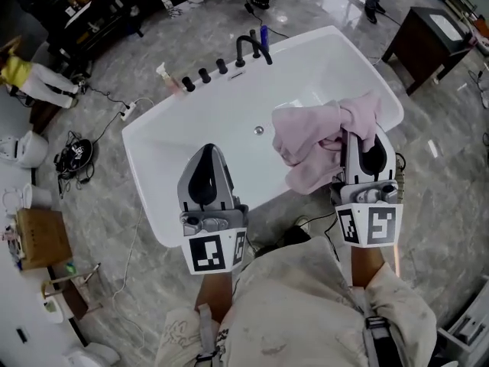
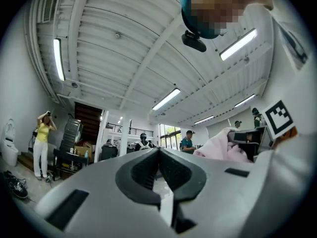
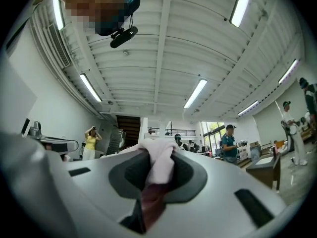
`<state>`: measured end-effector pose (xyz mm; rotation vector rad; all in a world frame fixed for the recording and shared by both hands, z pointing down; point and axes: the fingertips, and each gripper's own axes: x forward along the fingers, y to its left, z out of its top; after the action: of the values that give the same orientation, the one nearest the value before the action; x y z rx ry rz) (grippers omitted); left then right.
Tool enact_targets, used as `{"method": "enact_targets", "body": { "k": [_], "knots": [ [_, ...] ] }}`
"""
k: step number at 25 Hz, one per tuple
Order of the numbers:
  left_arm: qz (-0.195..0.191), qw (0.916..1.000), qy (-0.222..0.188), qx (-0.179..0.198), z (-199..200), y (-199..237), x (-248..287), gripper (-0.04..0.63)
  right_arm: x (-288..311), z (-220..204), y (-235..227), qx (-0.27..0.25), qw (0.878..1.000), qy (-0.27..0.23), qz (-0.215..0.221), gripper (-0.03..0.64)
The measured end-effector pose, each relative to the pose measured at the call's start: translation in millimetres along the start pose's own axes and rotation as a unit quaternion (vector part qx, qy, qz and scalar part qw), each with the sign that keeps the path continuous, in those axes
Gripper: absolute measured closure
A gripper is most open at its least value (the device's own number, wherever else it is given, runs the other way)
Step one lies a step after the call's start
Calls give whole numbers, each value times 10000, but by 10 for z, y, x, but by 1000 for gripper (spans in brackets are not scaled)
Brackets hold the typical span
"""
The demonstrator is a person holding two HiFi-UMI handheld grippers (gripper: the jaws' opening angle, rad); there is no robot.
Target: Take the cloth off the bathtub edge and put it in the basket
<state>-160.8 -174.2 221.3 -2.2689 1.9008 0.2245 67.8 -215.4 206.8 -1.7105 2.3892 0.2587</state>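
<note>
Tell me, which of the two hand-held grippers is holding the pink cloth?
The right hand-held gripper: the cloth is pinched between its jaws. The left hand-held gripper has its jaws together with nothing between them.

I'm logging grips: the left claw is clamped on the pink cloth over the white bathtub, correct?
No, the side is wrong: the right claw is clamped on the pink cloth over the white bathtub. The right gripper view shows cloth pinched between its jaws; the left claw is shut, empty.
</note>
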Motion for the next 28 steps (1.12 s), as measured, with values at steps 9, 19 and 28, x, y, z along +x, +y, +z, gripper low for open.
{"method": "enact_targets", "body": {
  "k": [9, 19, 28],
  "knots": [
    [-741, 9972, 25, -78, -133, -890, 543, 592, -368, -37, -1107, -107, 9951, 2, -978, 571],
    [-1583, 9871, 31, -237, -295, -2098, 963, 592, -984, -3, -2111, -255, 9847, 60, -1725, 571],
    [-2416, 9692, -82, -471, -290, -2912, 1132, 592, -1578, 101, -2776, -517, 9630, 106, -2643, 571]
  ]
}}
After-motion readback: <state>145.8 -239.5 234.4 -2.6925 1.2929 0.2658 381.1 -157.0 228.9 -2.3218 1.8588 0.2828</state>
